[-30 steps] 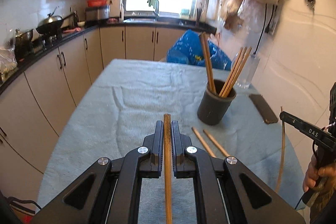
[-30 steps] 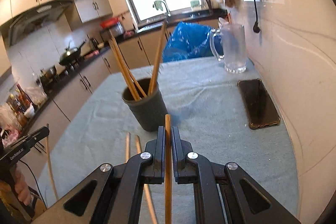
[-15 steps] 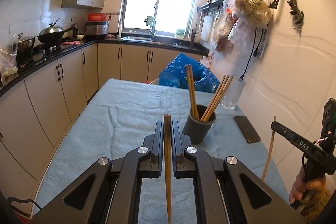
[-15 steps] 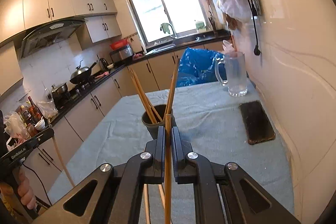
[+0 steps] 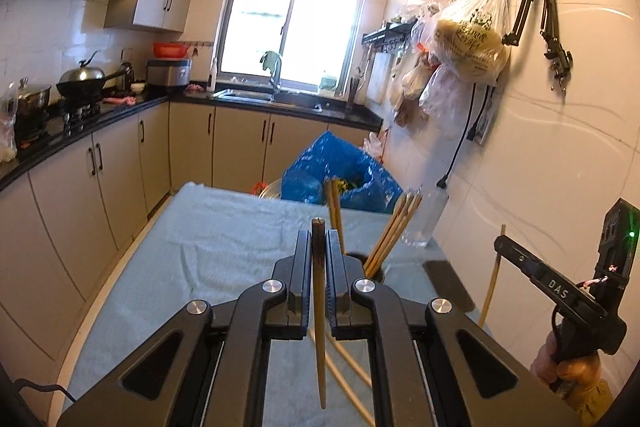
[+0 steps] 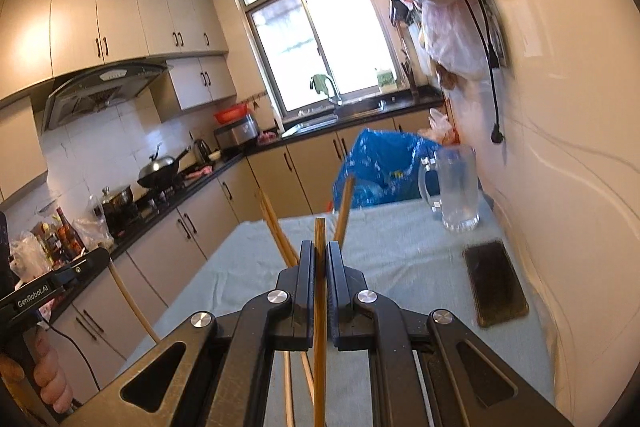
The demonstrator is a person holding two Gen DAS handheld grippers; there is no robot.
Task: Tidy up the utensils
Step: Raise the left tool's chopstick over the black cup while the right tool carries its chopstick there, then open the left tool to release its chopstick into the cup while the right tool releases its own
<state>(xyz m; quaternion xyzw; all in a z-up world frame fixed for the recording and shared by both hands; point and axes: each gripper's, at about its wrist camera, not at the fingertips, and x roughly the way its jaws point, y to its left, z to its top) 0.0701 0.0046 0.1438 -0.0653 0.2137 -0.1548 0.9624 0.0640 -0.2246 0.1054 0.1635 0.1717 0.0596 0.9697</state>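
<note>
The left gripper (image 5: 319, 247) is clamped narrow on a single chopstick (image 5: 319, 307). That chopstick runs lengthwise between the two fingers, its blunt dark end poking out just past the fingertips and pointing away toward the window, its thin tapered end reaching back toward the camera. It sits almost in line with the gripper, leaning only slightly.

The right gripper (image 6: 319, 251) is likewise pinched shut on a second chopstick (image 6: 319, 327), which also lies along the finger axis, its squared end standing a little beyond the fingertips and the rest of the stick running straight back below the fingers.

Both grippers are raised above a table covered with a pale blue-grey cloth (image 5: 224, 239). On it stands a dark cup (image 5: 374, 269), mostly hidden behind the left gripper's fingers, holding several chopsticks (image 5: 390, 239) that stand upright and fan outward, tips up. Two loose chopsticks (image 5: 348, 367) lie flat on the cloth below the left gripper, angled diagonally; they show again under the right gripper.

Near the wall a dark phone (image 6: 496, 283) lies flat on the cloth, and beyond it stands a clear glass mug (image 6: 458, 195). A blue plastic bag (image 5: 340, 175) sits past the far edge of the table.
</note>
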